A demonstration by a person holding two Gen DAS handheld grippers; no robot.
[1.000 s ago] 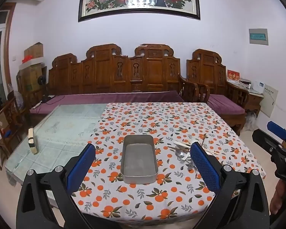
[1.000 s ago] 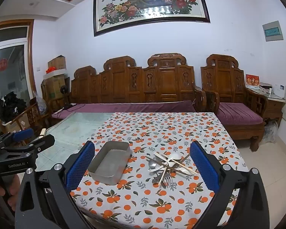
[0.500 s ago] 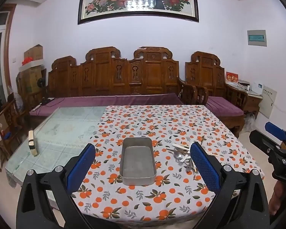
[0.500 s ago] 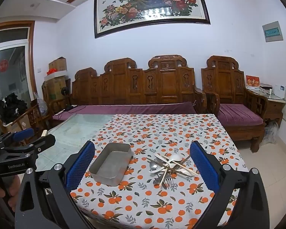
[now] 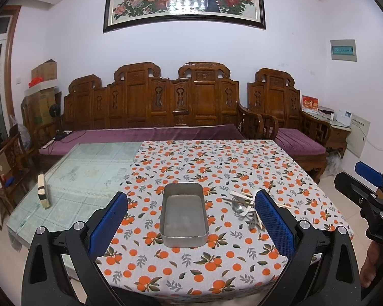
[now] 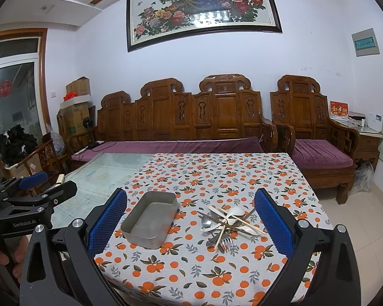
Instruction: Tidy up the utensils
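An empty metal tray point(image 5: 183, 213) point(image 6: 150, 218) rests on the orange-patterned tablecloth point(image 5: 217, 168) point(image 6: 217, 176). To its right lies a heap of utensils point(image 6: 228, 223) point(image 5: 242, 205): spoons, a fork, chopsticks, a white ladle spoon. My left gripper point(image 5: 191, 225) hangs open before the table's near edge, facing the tray, nothing between its blue pads. My right gripper point(image 6: 191, 225) is open too, held back from the table with tray and heap framed between its fingers. Each gripper shows at the edge of the other's view, the right gripper point(image 5: 370, 191) and the left gripper point(image 6: 30, 199).
A glass tabletop point(image 5: 84, 176) lies bare left of the cloth, with a small block point(image 5: 43, 191) standing on it. A carved wooden bench with purple cushions point(image 5: 150, 135) runs behind the table, an armchair point(image 6: 319, 150) at right. Stacked boxes point(image 5: 42, 97) fill the left corner.
Both grippers have tilted up and drawn back slightly, so the table, tray and utensils sit lower and a little smaller in view. Both stayed open.
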